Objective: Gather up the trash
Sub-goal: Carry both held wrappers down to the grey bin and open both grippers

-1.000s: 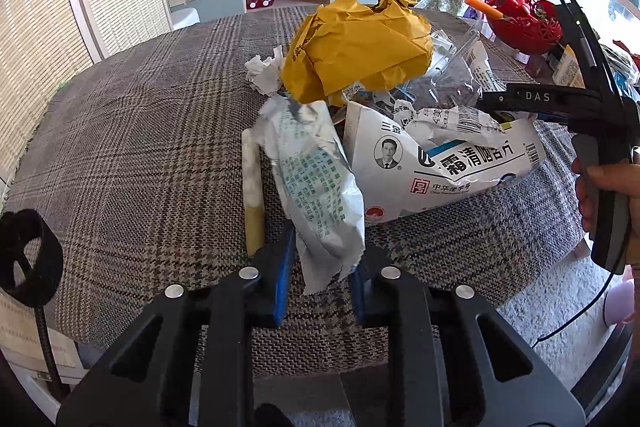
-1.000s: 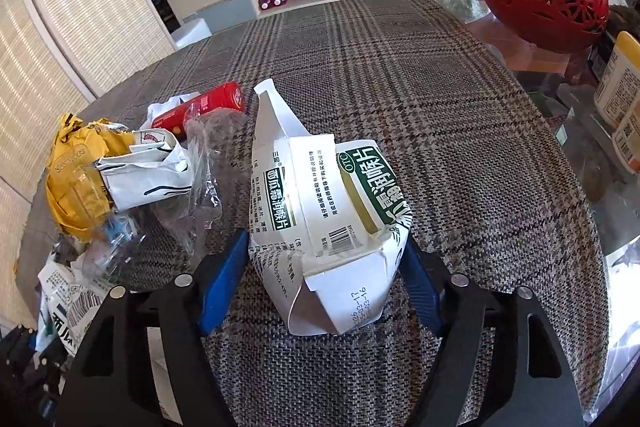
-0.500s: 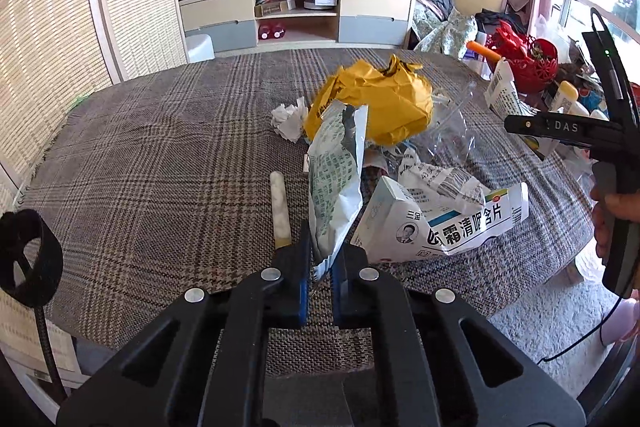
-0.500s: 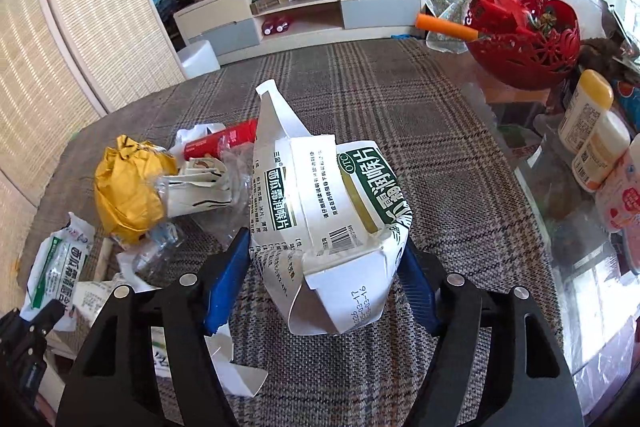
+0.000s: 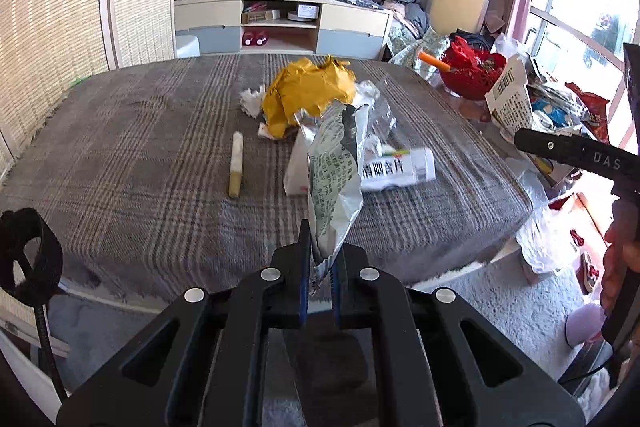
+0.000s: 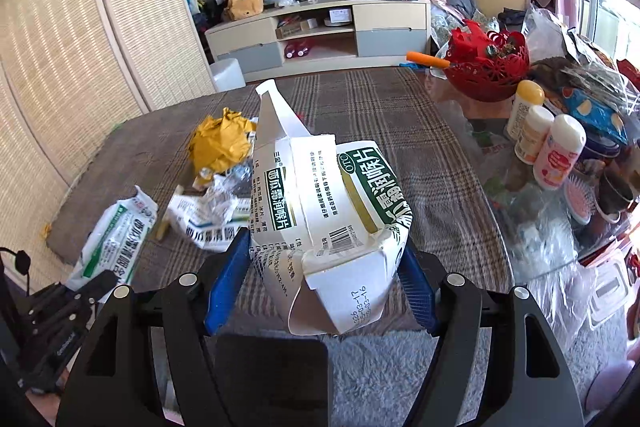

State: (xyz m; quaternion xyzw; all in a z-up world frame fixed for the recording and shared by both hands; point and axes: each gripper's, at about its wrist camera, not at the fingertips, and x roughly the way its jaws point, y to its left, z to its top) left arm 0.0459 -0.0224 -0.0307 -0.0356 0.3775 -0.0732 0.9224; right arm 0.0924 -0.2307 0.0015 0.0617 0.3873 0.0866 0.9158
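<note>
My left gripper is shut on a silver and green foil pouch, which stands up lifted off the checked table. That pouch also appears at the lower left of the right wrist view. My right gripper is shut on a torn white and green medicine box, held above the table's near edge. Left on the table are a crumpled yellow paper, a white box, a white tissue, clear plastic wrap and a yellowish stick.
A red openwork basket with an orange handle stands at the table's far right. Bottles, bags and a brush crowd a glass side table. A TV cabinet stands behind. Grey carpet lies below.
Both grippers pulled back and rose from the table, taking the pouch and the box along. The left jaws closed fully on the pouch, lifting it off the trash pile.
</note>
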